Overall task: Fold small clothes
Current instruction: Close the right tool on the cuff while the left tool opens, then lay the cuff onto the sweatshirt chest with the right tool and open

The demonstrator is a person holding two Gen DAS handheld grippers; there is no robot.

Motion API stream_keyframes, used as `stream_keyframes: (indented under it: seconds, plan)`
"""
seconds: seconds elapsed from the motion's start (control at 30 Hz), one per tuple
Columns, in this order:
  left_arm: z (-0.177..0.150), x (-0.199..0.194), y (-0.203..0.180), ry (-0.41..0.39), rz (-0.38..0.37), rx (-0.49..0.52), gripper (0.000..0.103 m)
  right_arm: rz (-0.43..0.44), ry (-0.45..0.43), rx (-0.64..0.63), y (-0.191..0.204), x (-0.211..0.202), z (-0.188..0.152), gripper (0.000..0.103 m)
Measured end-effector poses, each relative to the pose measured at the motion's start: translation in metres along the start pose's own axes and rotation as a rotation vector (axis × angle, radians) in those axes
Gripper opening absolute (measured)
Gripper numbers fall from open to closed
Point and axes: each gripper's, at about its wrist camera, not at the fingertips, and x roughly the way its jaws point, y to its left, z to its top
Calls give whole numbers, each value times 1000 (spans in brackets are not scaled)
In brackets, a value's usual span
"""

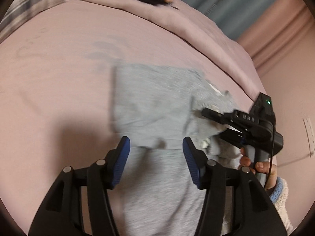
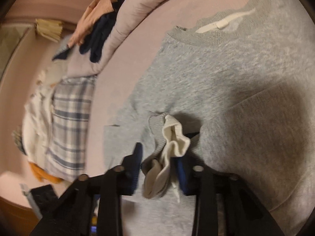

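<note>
Sweatshirt (image 2: 226, 82), grey and the largest thing here, lies spread on the pink bed (image 1: 59, 68), with its collar (image 2: 196, 37) toward 12 o'clock in the right wrist view and one sleeve already laid across its body at about 3 o'clock. The step in hand looks like folding the other sleeve inward. In the right view, the right gripper (image 2: 159, 163) is pinching that sleeve's cuff (image 2: 157, 125), whose pale lining bunches up between the fingers at about 6 o'clock; the left wrist view shows the same gripper low over the cloth at 3 o'clock. The left gripper (image 1: 155, 147) hangs with its jaws spread wide over the grey cloth at 6 o'clock, gripping nothing. To do this well, I judge the cuff should be carried flat across the chest and let go only once it lies level, since the bunched lining suggests the grip may drag extra layers along. The free left gripper could press the body down near the shoulder so the fold line stays straight. Other clothes (image 2: 94, 31) sit heaped at 10 o'clock, well apart.
</note>
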Motion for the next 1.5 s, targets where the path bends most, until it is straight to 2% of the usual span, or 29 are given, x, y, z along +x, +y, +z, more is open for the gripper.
stream_keyframes:
  seconds: [0.07, 0.13, 0.17, 0.27, 0.4, 0.53, 0.73, 0.87, 0.93, 1.03, 1.13, 1.17, 1.23, 1.3, 1.4, 1.47, 1.5]
  plan:
    - [-3, -6, 13, 0, 12, -33, 55, -57, -13, -51, 7, 0, -2, 14]
    - [-6, -9, 26, 1, 19, -74, 55, -87, -29, -104, 15, -2, -5, 14]
    - [-10, -13, 30, 1, 19, -88, 59, -91, -37, -124, 19, -5, -6, 13]
    - [-15, -20, 41, -7, 33, -149, 81, -85, -95, -178, 34, -27, -3, 13]
    - [-18, -26, 44, -12, 44, -172, 82, -94, -183, -233, 42, -75, 8, 13]
    - [-18, -27, 42, 5, 36, -171, 82, -143, -237, -224, 29, -109, 17, 13]
    - [-15, 1, 20, 49, 52, -74, 82, -207, -259, -150, -5, -123, 17, 13]
    - [-10, 17, 3, 55, 50, -11, 82, -173, -220, -121, -23, -116, 15, 13]
    - [-8, 25, -10, 51, 85, 64, 82, -204, -198, -141, -23, -108, 14, 13]
    - [-10, 40, -22, 77, 169, 172, 82, -184, -184, -135, -22, -101, 16, 13]
    - [-13, 47, -21, 72, 221, 225, 78, -171, -184, -136, -22, -102, 18, 13]
    - [-11, 50, -21, 67, 242, 240, 71, -169, -183, -133, -23, -102, 18, 13]
    - [-8, 58, -20, 81, 267, 274, 48, -157, -174, -115, -29, -102, 17, 13]
    - [-7, 65, -18, 82, 286, 292, 40, -162, -152, -78, -41, -99, 14, 13]
    - [-8, 61, -15, 27, 299, 263, 40, -215, -125, -28, -58, -97, 12, 18]
    - [-10, 54, -6, 4, 281, 205, 41, -260, -122, 10, -73, -101, 9, 36]
    - [-11, 51, 0, -7, 284, 186, 42, -278, -125, 21, -77, -103, 8, 37]
